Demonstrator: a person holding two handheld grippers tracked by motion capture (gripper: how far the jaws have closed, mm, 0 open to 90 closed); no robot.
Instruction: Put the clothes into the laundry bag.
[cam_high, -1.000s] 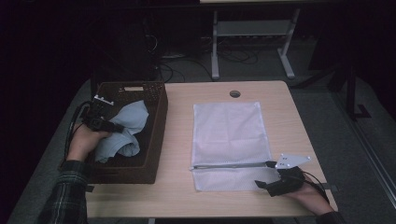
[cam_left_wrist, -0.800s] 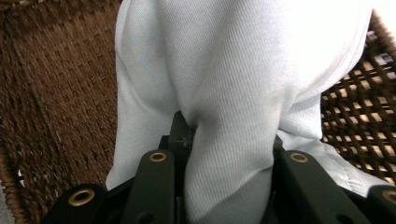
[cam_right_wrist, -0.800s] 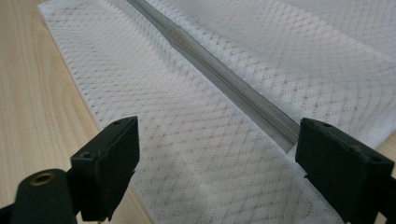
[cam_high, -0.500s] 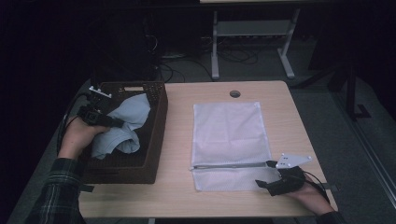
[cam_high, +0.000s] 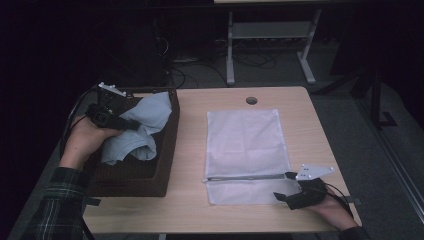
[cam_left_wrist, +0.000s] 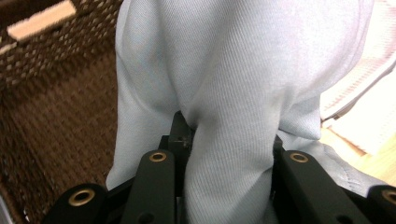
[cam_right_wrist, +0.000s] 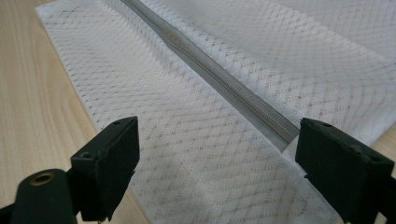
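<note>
While left gripper (cam_high: 131, 124) clamps cloth (cam_high: 145, 122), basket (cam_high: 169, 150) wall flanks mesh bag (cam_high: 247, 142).

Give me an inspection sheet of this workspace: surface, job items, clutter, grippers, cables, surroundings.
Surface: light wooden table with a round cable hole near its far edge.
Job's things: pale blue garment lifted partly out of the brown wicker basket; white mesh laundry bag flat on the table, its zipper toward the near end.
Clutter: nothing seen.
Grippers: left gripper shut on the garment over the basket; right gripper open, jaws either side of the bag's near corner.
Cables: one trails from each gripper; more lie on the floor behind.
Surroundings: dark room, metal table frame beyond.
</note>
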